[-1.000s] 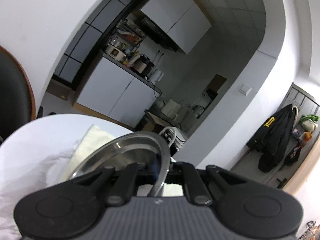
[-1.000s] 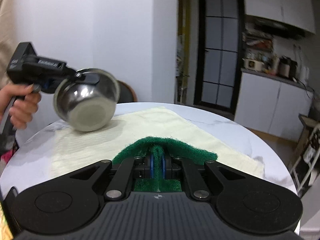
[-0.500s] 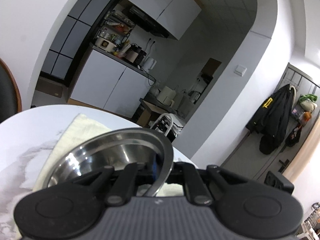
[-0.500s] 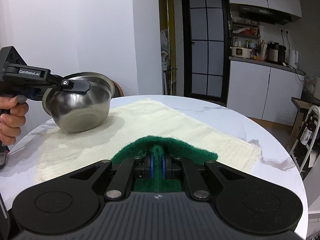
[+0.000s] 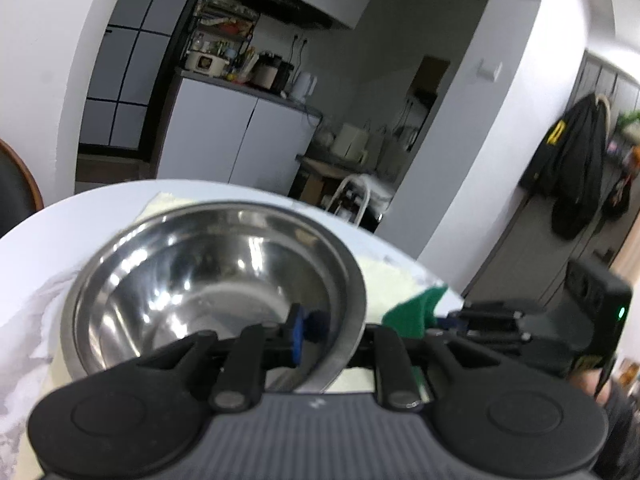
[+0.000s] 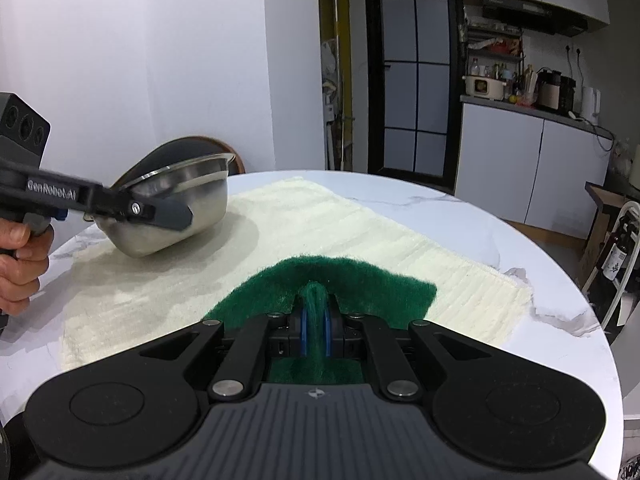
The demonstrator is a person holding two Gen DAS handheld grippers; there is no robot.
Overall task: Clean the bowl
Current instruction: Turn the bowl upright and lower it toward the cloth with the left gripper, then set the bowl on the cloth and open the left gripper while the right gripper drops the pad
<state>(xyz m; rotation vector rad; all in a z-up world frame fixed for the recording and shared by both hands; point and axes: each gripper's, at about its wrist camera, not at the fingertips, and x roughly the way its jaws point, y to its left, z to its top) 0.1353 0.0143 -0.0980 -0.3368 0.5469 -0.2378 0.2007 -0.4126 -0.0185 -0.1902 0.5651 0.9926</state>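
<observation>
My left gripper [image 5: 320, 330] is shut on the rim of a steel bowl [image 5: 208, 276]. The bowl tilts, its base resting on the cream towel [image 6: 280, 236]; it also shows in the right wrist view [image 6: 176, 208], with the left gripper [image 6: 168, 212] clamped on its near rim. My right gripper [image 6: 315, 320] is shut on a green scouring pad [image 6: 320, 280], held low over the towel to the right of the bowl. The pad [image 5: 412, 312] and right gripper [image 5: 472, 320] show at the right in the left wrist view.
The round white marble table [image 6: 540, 280] ends close on the right. A dark chair back [image 6: 176, 152] stands behind the bowl. Kitchen cabinets [image 6: 532, 160] lie beyond, and a wine bottle [image 6: 616, 256] stands by the table's right edge.
The left gripper has brought the bowl down from the air and turned it more upright, onto the towel. The right gripper with the pad has come nearer to the bowl.
</observation>
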